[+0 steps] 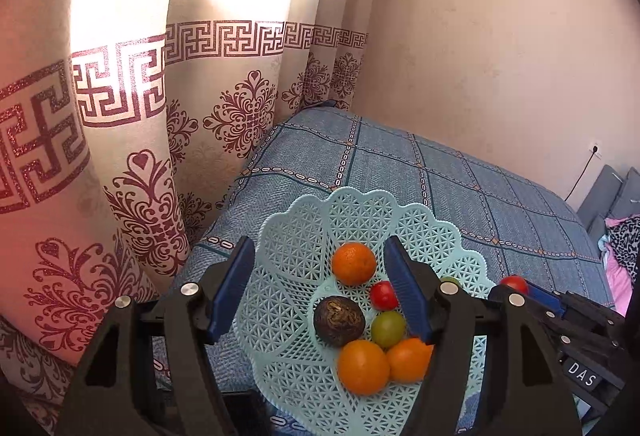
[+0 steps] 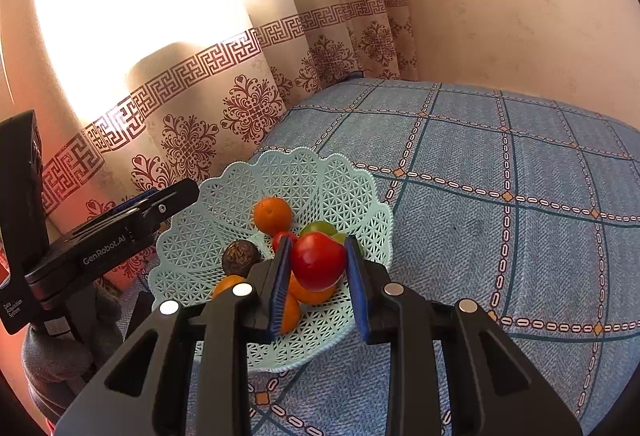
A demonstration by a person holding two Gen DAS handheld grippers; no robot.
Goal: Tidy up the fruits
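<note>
A pale blue lattice basket [image 1: 280, 236] [image 2: 384, 212] sits on a blue checked bedspread. Inside lie an orange [image 1: 354, 263] [image 2: 273, 215], a small red fruit [image 1: 383, 295], a dark wrinkled fruit [image 1: 339, 321] [image 2: 240, 257], a green fruit [image 1: 388, 328] [image 2: 320, 227] and two more oranges [image 1: 363, 367]. My left gripper [image 1: 320, 242] hangs open over the basket's left half, holding nothing. My right gripper [image 2: 318, 242] is shut on a larger red fruit [image 2: 318, 262] [image 1: 514, 283], held just above the basket's near right side.
The bedspread [image 2: 500, 236] stretches to the right and back. A patterned curtain [image 1: 140, 156] hangs close along the bed's left edge. A plain wall [image 1: 480, 56] stands behind. Grey cushions and a pink cloth [image 1: 618, 236] lie past the bed's right side.
</note>
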